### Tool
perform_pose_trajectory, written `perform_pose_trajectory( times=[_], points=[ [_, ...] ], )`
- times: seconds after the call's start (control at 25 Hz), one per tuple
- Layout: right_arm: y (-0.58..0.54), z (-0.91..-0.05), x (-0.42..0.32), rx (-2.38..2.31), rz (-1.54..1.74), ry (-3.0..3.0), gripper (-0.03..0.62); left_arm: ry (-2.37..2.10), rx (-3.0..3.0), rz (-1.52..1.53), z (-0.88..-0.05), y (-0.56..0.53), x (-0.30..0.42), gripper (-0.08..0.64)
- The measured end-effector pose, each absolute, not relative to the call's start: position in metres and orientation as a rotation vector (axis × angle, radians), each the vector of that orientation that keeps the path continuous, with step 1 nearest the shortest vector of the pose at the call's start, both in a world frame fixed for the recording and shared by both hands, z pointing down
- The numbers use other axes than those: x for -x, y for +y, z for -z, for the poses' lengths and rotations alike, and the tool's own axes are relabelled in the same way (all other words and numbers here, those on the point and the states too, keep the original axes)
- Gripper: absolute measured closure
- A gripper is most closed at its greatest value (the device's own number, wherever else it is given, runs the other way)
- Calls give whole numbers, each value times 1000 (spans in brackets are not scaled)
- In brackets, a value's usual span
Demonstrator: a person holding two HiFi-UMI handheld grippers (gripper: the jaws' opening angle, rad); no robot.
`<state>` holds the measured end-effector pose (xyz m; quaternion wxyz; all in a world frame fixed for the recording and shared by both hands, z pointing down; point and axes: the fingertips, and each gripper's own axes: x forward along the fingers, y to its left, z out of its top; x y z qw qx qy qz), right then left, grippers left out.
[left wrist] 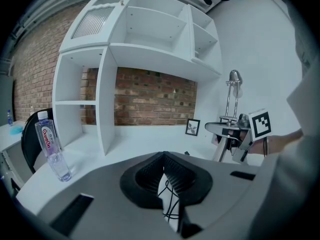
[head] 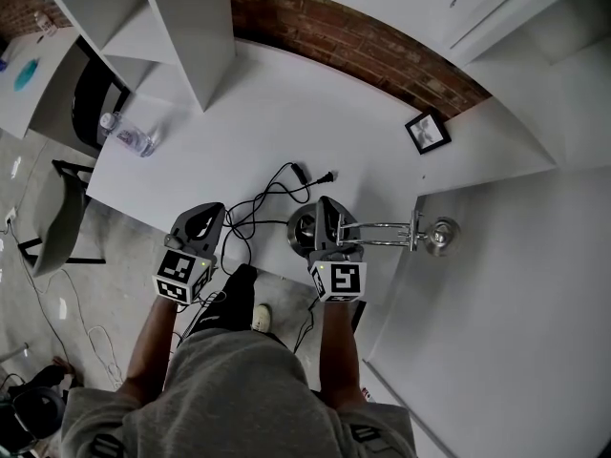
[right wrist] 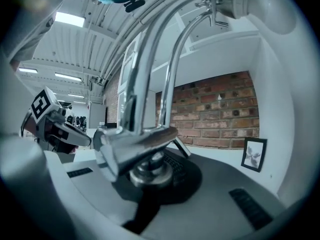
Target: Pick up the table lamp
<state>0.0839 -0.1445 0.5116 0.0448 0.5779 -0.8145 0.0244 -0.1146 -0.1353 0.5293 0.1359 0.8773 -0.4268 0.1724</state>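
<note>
The chrome table lamp stands near the table's front edge. Its round base is on the left and its head reaches out to the right. My right gripper is shut on the lower stem just above the base. In the right gripper view the chrome bracket and knob sit between the jaws and the twin rods rise to the head. My left gripper hovers left of the base, shut and holding nothing. The lamp's black cable lies coiled between the two grippers.
A water bottle lies at the table's left end. A small framed picture leans at the back right. A white shelf unit stands on the table against the brick wall. A white wall closes the right side.
</note>
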Motion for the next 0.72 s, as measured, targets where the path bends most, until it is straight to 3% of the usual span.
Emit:
perform_pose_trajectory(
  times=[0.72],
  points=[
    [-142, -512, -85, -1758, -91, -2501, 572, -1254, -2527, -487, -525, -125, 119, 555]
  ],
)
